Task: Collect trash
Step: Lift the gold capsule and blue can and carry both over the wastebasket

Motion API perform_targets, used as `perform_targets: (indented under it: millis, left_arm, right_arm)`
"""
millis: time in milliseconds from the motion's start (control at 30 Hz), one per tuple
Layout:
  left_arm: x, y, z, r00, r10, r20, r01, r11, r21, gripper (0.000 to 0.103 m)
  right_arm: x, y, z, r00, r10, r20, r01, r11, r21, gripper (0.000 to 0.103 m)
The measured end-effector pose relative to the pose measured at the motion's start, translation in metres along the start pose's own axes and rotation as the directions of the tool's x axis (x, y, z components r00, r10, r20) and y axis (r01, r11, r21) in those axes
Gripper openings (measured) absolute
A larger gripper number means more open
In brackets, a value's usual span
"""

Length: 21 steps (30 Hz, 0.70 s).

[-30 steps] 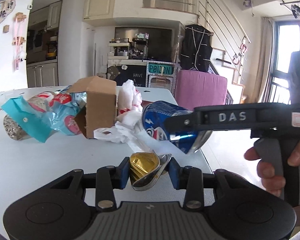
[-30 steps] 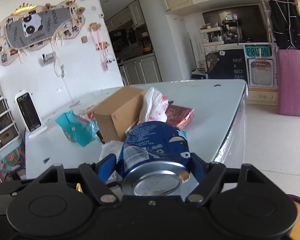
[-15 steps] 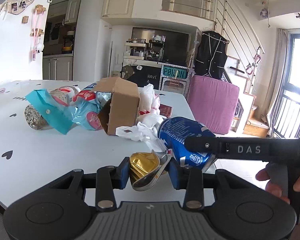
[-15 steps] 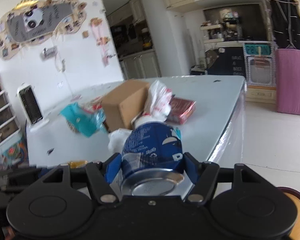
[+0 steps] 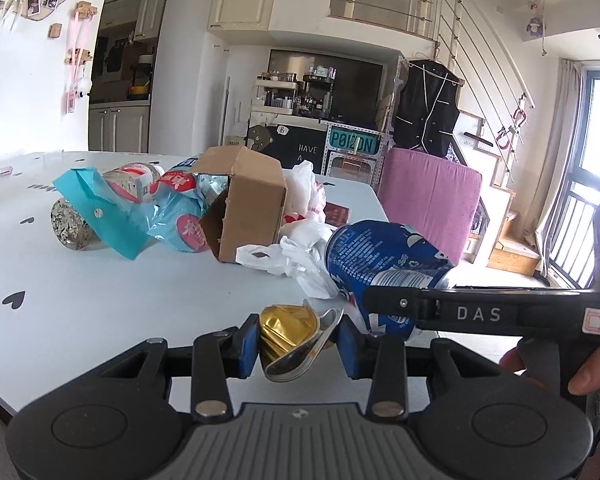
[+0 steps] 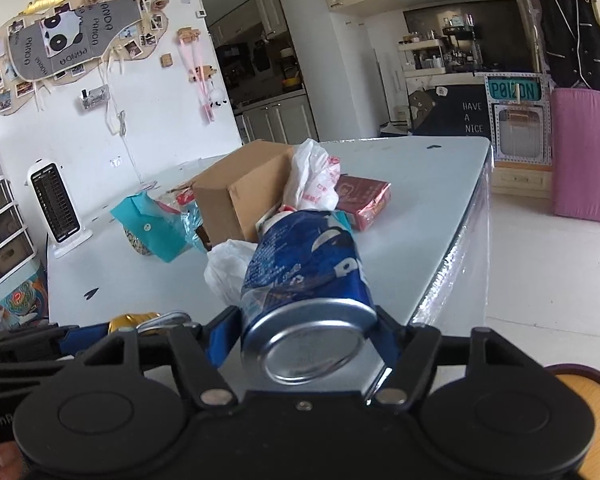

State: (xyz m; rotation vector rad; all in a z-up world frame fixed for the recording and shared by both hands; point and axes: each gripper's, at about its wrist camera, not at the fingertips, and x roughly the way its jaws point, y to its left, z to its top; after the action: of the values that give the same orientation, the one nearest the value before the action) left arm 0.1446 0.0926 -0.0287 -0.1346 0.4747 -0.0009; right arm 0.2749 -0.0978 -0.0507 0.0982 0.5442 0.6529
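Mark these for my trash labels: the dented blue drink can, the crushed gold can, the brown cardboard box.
Dented blue drink can (image 6: 304, 264): right wrist view, printed side.
Crushed gold can (image 5: 286, 326): left wrist view, gold body.
Brown cardboard box (image 5: 256, 208): left wrist view, side panel.

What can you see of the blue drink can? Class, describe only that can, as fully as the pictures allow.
The blue drink can is thin metal, dented and crumpled along its side, with white print. It lies roughly level, its silver concave base towards the right wrist camera. The right tongs clamp it near that base, above the white table, with a white plastic bag just behind it.
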Motion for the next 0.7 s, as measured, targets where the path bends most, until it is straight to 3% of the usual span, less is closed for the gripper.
perform_targets:
  millis: [433, 700]
  left_arm:
    - [-0.014, -0.003, 0.014, 0.999, 0.009, 0.043, -0.009, 1.000, 0.019, 0.041]
    - [-0.019, -0.022, 0.045, 0.995, -0.030, 0.091, 0.025, 0.998, 0.059, 0.041]
  right_arm:
    - [-0.035, 0.012, 0.012, 0.995, 0.037, 0.091, -0.035, 0.999, -0.021, 0.069]
    - [-0.069, 0.000, 0.025, 0.989, -0.043, 0.144, 0.045, 0.999, -0.012, 0.069]
